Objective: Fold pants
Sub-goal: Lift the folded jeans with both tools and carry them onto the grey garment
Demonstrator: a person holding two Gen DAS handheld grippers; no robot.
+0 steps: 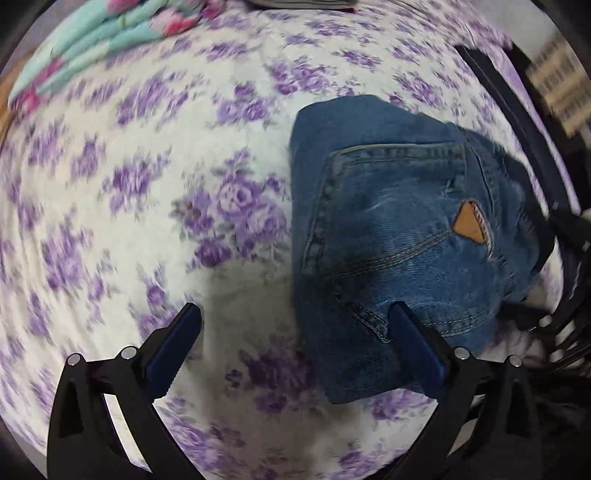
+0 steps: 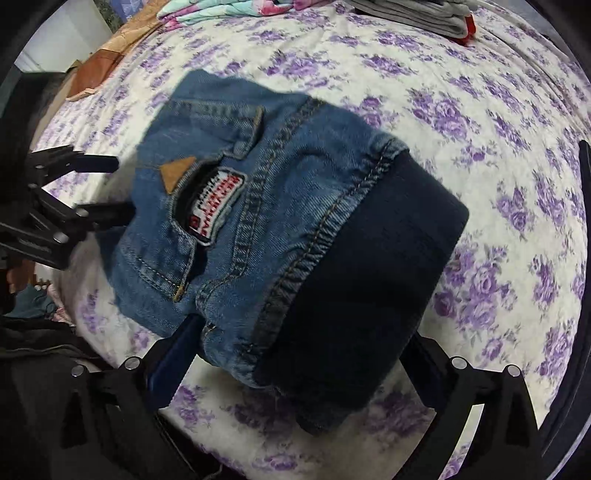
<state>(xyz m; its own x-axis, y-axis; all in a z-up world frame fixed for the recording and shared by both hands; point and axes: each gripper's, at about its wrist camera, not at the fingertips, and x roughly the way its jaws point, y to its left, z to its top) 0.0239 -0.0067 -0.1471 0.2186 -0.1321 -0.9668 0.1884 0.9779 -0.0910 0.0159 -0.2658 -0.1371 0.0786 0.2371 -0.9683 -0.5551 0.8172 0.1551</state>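
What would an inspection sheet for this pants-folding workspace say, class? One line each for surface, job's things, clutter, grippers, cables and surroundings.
Surface: bedsheet, white with purple flowers, covering the bed.
Job's things: jeans, folded into a compact bundle, back pocket and tan patch up; dark lining shows at one end.
Clutter: turquoise floral blanket and folded grey clothes at the far edge.
Grippers: left gripper open, one finger over the jeans' edge; right gripper open, fingers either side of the bundle.
Cables: nothing seen.
Surroundings: brown floor beyond the bed; dark items at the near edge, unclear.
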